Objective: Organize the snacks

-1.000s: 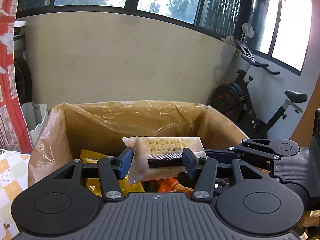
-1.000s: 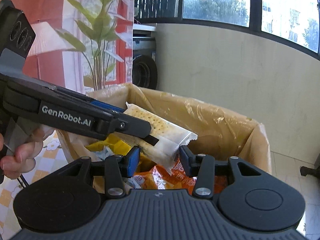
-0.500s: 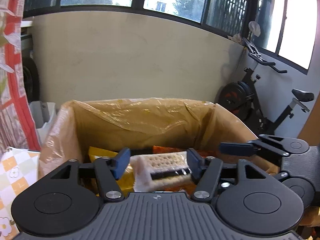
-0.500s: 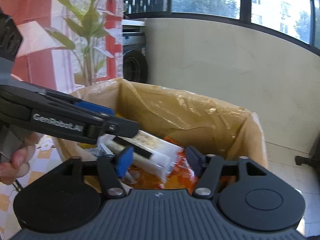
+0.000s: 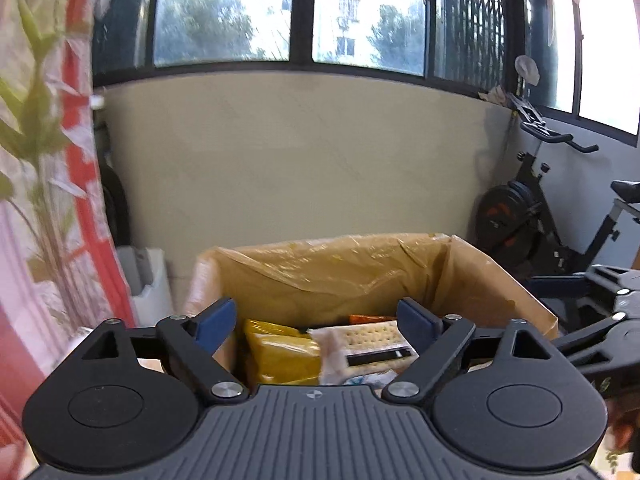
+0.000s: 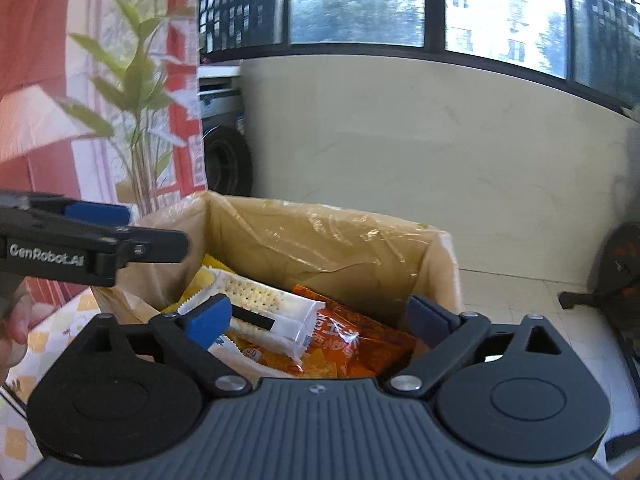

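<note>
With the left gripper (image 5: 310, 320) and right gripper (image 6: 320, 316) both just spread wide and empty, the clear-wrapped pale cracker packet (image 6: 264, 308) lies inside the plastic-lined brown cardboard box (image 6: 448, 264), seemingly light, slippery and brittle, best pinched gently across its short sides.

One brown cardboard box lined with clear plastic (image 6: 328, 240) holds three snack packs: one clear-wrapped cracker pack (image 6: 264, 312), one orange chip bag (image 6: 352, 344) and one yellow packet (image 5: 280, 352). Two black grippers with blue pads.
</note>
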The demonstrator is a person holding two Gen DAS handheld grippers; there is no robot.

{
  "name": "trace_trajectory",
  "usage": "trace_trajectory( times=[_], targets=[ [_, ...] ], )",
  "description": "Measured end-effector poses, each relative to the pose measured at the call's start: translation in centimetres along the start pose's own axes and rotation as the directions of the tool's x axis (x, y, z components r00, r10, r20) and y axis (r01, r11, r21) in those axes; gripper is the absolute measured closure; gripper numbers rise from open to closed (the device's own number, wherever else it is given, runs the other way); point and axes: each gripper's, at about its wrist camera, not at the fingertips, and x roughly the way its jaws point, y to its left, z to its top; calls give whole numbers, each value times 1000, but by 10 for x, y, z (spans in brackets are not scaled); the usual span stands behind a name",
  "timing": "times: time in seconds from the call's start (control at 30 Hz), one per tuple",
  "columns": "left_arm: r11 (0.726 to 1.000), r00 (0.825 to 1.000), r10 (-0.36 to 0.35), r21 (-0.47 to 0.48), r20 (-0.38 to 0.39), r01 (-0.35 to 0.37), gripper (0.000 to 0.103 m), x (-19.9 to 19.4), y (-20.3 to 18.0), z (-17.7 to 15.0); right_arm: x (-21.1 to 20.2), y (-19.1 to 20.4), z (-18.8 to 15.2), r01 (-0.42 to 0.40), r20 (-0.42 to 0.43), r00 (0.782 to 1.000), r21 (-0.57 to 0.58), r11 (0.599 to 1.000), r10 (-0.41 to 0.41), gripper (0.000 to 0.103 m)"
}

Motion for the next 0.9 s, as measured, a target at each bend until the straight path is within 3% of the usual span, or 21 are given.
trace_trajectory(
  times=[0.17, 0.4, 0.6, 0.77, 0.9],
  targets=[
    [997, 995, 68, 35, 73, -71, 13, -43, 0, 0, -37, 5, 0, 85, 44, 995, 42, 995, -87, 0],
    [998, 994, 33, 53, 108, -39, 13, -114, -5, 0, -95, 31, -3, 205, 127, 970, 36, 978, -208, 0],
    [994, 985, 84, 58, 151, -94, 13, -172, -16, -7, -141, 55, -13, 207, 182, 960, 41, 978, -211, 0],
    [996, 981, 82, 17, 174, -86, 13, -216, -22, -14, -175, 73, -22, 228, 205, 949, 81, 970, -240, 0],
    [992, 975, 111, 38, 193, -120, 13, -238, -29, -19, -200, 77, -28, 183, 206, 956, 134, 974, -208, 0]
  ],
)
